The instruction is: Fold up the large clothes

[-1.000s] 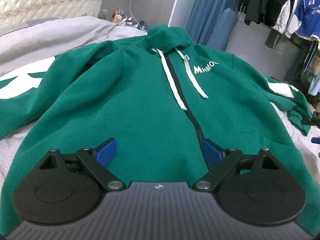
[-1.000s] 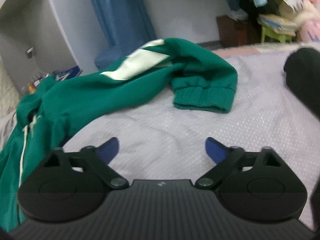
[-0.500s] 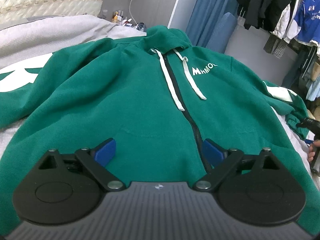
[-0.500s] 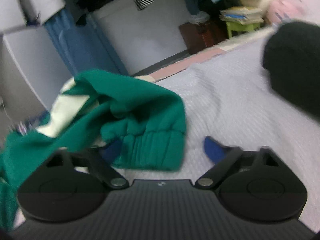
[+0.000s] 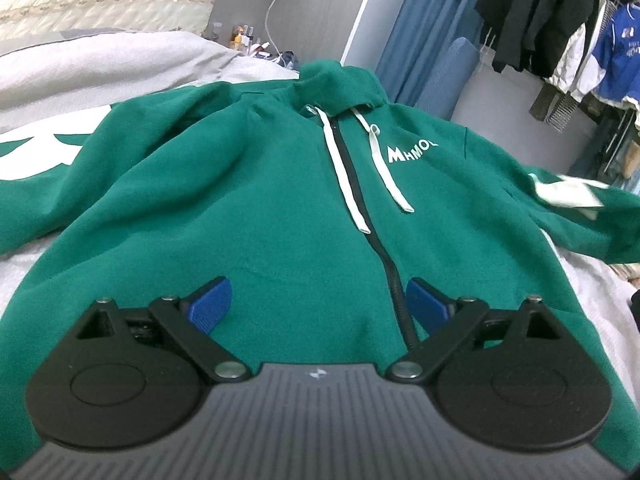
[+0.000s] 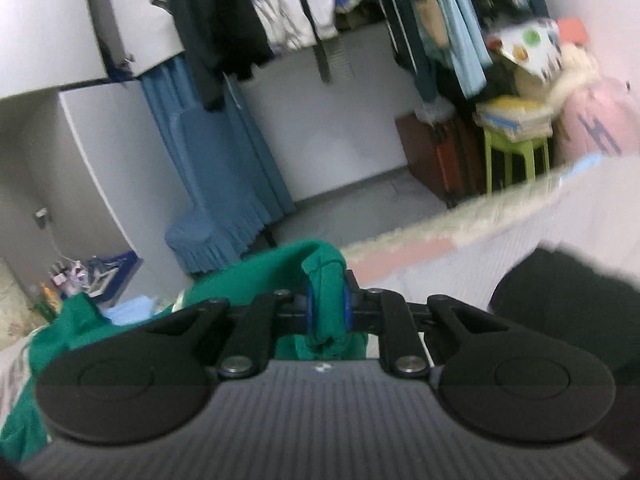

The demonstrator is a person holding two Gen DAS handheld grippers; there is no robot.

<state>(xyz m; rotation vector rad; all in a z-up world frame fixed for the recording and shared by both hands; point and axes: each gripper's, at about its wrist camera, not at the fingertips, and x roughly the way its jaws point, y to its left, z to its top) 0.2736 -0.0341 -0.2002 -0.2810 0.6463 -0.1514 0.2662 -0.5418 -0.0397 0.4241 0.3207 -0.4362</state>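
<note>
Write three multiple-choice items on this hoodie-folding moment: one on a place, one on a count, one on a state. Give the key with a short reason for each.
1. Where does the white lettering sit on the green hoodie?
A. on the chest, to the right of the zipper in the left wrist view
B. on the hood
C. along the bottom hem

2. How many white drawstrings hang down the front?
A. one
B. two
C. four

3. What is the state of the right gripper?
A. open over bare bedding
B. shut on nothing
C. shut on the sleeve cuff

Key:
1 A, the letters lie just right of the zipper, below the hood.
2 B, one cord hangs on each side of the zipper.
3 C, its jaws have just been closing and green fabric is pinched between the blue pads.
</note>
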